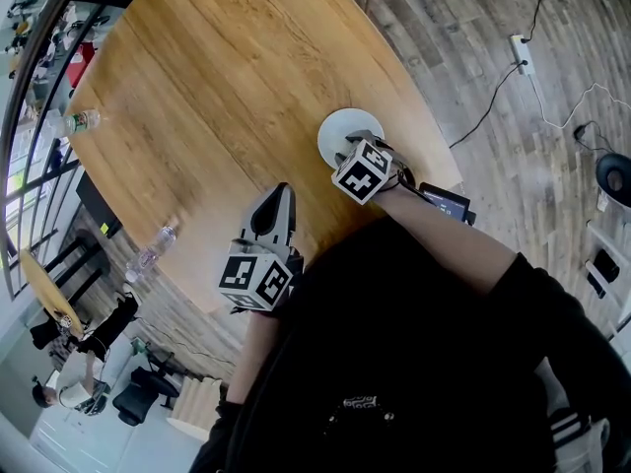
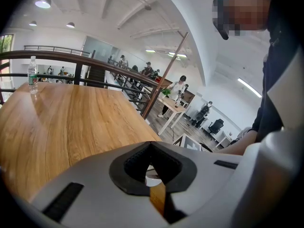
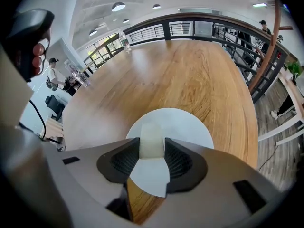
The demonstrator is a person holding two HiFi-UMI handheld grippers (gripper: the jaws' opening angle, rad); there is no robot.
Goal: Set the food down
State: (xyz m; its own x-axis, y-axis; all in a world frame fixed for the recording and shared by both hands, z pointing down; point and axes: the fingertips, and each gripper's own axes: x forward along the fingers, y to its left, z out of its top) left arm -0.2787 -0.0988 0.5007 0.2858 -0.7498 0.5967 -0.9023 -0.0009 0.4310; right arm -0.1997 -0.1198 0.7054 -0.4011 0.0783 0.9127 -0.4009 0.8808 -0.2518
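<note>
One round wooden table [image 1: 217,67] below us, and we count one white plate [image 1: 333,128], two clear bottles, two grippers and one piece of food.

In the head view, the plate sits toward the table's 4 o'clock edge. The first bottle [image 1: 81,120] is way out at the 9 o'clock rim, and the second bottle [image 1: 151,252] is down at 7 o'clock, also near the edge. Both are well apart from the plate and from each other.

The right gripper [image 1: 360,146] is pointing steeply down over the plate. Its own view gives us the jaws pinching the food [image 3: 152,137], a single pale, squarish block. One dark ribbed pad presses each side of it. The block stands over the plate's middle, with white showing beyond it at 12 o'clock and beneath it at 6 o'clock. We cannot tell whether its underside touches the plate. We see nothing else on the plate but that one block held above or on it.

The left gripper [image 1: 279,200] hangs over the table at about 6 o'clock, near the edge, with the plate off at its 1 o'clock. In its own view the jaws are pressed together at the tips, with nothing between them. Only wood and a sliver of white show through the gap behind the pads.
</note>
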